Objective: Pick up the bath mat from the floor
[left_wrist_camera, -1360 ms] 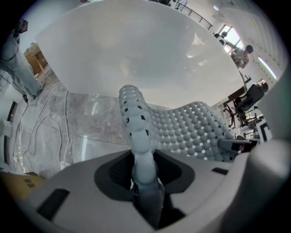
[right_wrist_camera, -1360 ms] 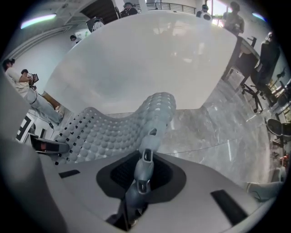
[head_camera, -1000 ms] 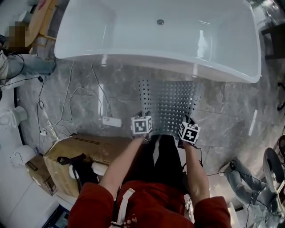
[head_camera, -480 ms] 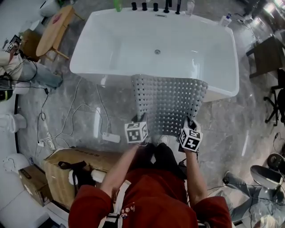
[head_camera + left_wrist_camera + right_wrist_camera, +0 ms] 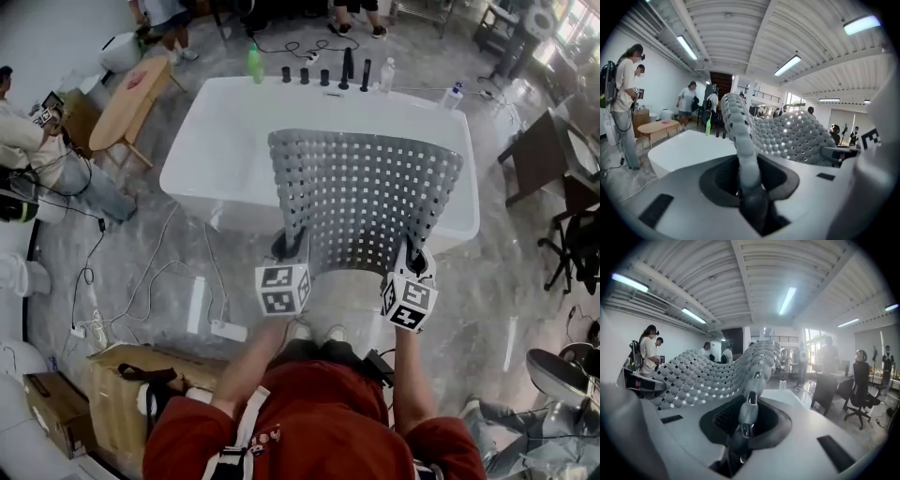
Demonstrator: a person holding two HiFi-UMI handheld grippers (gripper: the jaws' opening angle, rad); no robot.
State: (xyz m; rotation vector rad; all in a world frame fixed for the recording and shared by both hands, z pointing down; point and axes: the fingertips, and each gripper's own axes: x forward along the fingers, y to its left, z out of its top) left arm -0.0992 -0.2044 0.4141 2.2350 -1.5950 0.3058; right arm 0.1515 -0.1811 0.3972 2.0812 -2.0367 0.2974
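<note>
While left gripper (image 5: 288, 247) and right gripper (image 5: 413, 255) each pinch a near corner, jaws nearly closed on it, bath mat (image 5: 366, 197) off floor (image 5: 141, 239), arching ahead over bathtub (image 5: 220, 131) near rim; gripped edge parallel to rim, both hands equally near.

Grey marbled floor (image 5: 131, 253), white bathtub (image 5: 225, 141) standing on it, cardboard box (image 5: 112, 412) (brown, strapped), white power strip (image 5: 228, 330)

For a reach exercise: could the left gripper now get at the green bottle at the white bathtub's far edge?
Probably not: the left gripper is shut on the grey perforated bath mat, and the green bottle stands across the white bathtub.
</note>
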